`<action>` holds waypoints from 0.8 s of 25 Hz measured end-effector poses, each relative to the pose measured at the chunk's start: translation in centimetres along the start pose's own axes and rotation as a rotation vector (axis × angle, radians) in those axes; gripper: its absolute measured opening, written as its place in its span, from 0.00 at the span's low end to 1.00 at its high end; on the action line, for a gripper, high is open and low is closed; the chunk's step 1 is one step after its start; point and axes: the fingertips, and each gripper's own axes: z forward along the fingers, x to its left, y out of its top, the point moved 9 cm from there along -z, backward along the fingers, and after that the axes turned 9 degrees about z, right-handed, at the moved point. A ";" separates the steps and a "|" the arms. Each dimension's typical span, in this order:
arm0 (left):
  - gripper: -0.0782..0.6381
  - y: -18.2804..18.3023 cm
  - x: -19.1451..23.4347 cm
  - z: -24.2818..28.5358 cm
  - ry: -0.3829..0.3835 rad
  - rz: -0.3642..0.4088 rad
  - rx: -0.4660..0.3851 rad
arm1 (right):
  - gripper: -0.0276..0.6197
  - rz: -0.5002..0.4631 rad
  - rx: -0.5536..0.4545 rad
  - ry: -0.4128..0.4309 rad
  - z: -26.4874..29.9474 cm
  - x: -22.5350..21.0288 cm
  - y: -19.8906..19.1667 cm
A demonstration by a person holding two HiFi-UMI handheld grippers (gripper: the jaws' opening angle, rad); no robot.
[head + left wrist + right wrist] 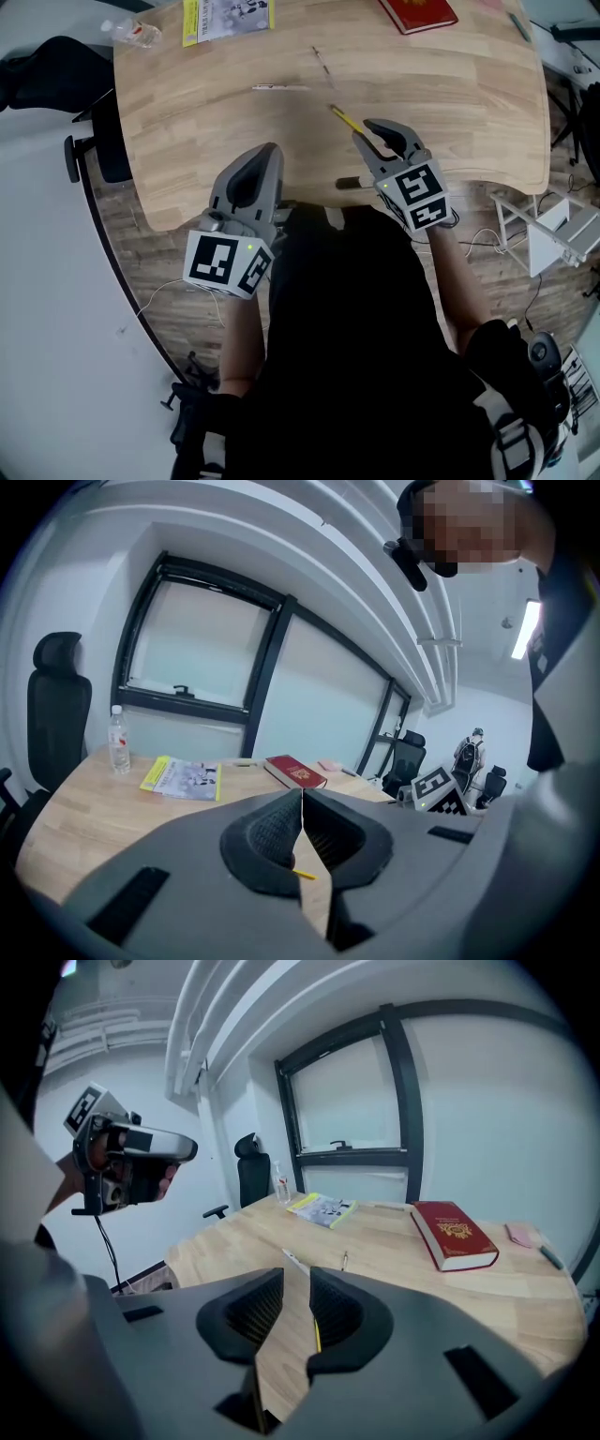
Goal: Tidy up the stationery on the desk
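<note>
A yellow pencil (346, 119) lies on the wooden desk (450, 103) just ahead of my right gripper (368, 132). That gripper's jaws stand apart over the desk's near edge. In the right gripper view the pencil (317, 1333) shows low in the gap beside the right jaw, with no pad pressing on it. My left gripper (267, 150) hangs over the near edge further left, its jaws closed together with nothing between them. A white pen (279, 87) and a thin dark pen (323, 66) lie further out. A dark marker (349, 183) rests at the desk's edge.
A red book (418, 11) lies at the far side, a yellow booklet (228, 19) and a water bottle (131, 33) at the far left. A teal pen (518, 26) lies far right. A black chair (94, 141) stands left of the desk, a white rack (553, 225) on the floor right.
</note>
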 end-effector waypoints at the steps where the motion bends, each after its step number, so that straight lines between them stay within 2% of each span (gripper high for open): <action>1: 0.16 -0.2 -0.1 0.2 -0.008 0.005 0.007 | 0.20 -0.010 0.015 -0.007 0.5 -0.1 -0.5; 4: 0.16 -0.6 -0.2 0.7 -0.033 0.013 0.022 | 0.20 -0.035 0.058 -0.028 2.1 -0.6 -1.8; 14: 0.16 -1.0 1.3 1.5 -0.044 -0.006 0.060 | 0.21 0.061 0.166 -0.043 7.3 -2.5 -5.6; 17: 0.16 -1.2 1.7 1.6 -0.050 -0.005 0.064 | 0.21 0.055 0.202 -0.066 8.4 -3.0 -6.8; 20: 0.16 -1.4 2.4 1.6 -0.047 -0.018 0.067 | 0.21 0.003 0.239 -0.094 9.6 -3.3 -7.9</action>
